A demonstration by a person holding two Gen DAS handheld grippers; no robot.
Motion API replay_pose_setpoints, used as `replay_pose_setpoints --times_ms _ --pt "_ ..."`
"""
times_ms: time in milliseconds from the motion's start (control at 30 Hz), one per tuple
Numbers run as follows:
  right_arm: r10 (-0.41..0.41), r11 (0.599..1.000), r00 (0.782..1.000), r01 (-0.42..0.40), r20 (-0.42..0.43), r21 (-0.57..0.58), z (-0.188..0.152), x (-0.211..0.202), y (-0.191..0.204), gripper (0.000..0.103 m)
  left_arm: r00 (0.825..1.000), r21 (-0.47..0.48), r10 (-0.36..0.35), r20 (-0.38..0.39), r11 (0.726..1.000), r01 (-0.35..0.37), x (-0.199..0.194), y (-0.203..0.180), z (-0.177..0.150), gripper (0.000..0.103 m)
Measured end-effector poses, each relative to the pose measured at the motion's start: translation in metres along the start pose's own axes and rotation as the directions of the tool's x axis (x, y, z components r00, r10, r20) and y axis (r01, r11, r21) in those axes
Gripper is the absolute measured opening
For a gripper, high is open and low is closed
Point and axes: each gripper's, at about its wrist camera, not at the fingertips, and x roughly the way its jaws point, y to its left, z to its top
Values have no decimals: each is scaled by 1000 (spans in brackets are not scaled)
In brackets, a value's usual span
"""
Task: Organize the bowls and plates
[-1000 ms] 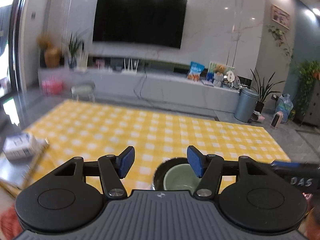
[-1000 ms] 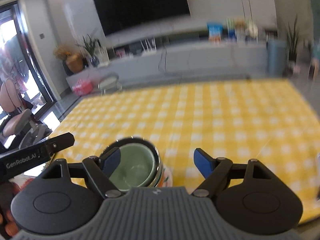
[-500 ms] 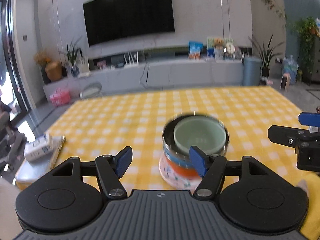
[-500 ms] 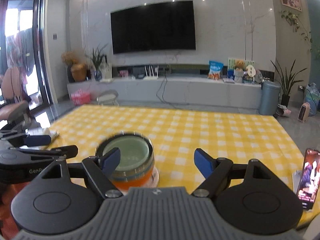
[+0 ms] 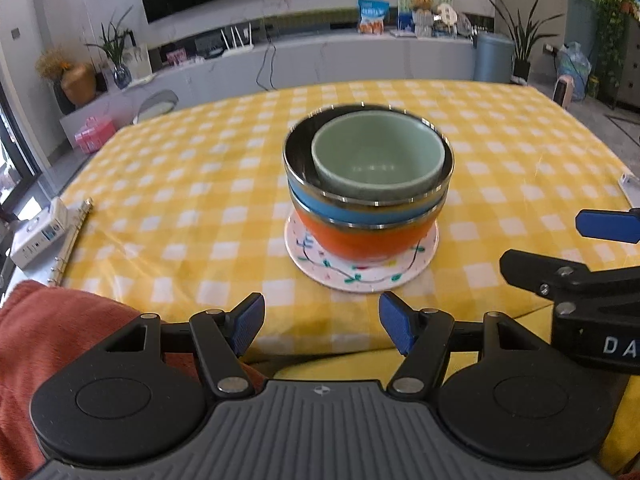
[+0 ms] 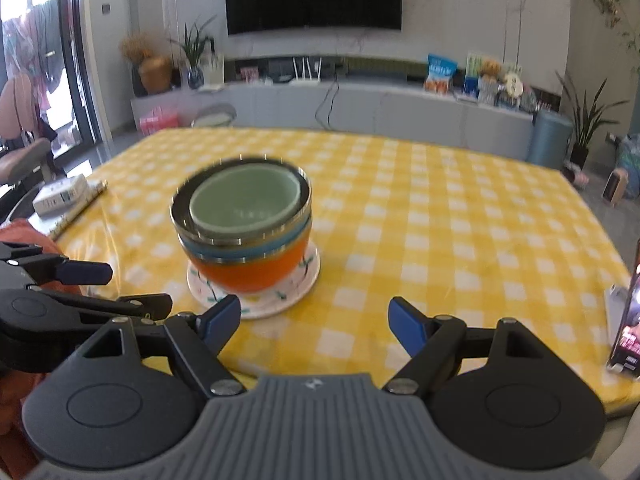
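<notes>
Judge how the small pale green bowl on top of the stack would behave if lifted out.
The small pale green bowl sits loose inside the steel-rimmed blue bowl, so it probably lifts free. It looks like glazed ceramic: likely slippery, heavyish, chippable.

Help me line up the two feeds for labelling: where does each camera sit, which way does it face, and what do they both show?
Left wrist: on the left gripper, angled down across the yellow checked table; open blue-padded fingers, an orange sleeve, and the right gripper intruding at right.
Right wrist: on the right gripper, same heading; open fingers, left gripper at left, a phone at right.
Shared: the green bowl nested in stacked bowls on a patterned plate, TV wall behind.
</notes>
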Motion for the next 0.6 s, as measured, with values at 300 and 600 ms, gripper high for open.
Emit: replay_pose_setpoints --times_ms 300,600 --pt "3 1000 1000 -3 -20 7 -6 6 -1 82 1000 -14 1 -12 1000 -1 1 1 -2 77" --pt "-6 1000 1000 6 -11 9 -8 5 -1 84 1000 -15 -1 -5 1000 1 -2 1 0 77"
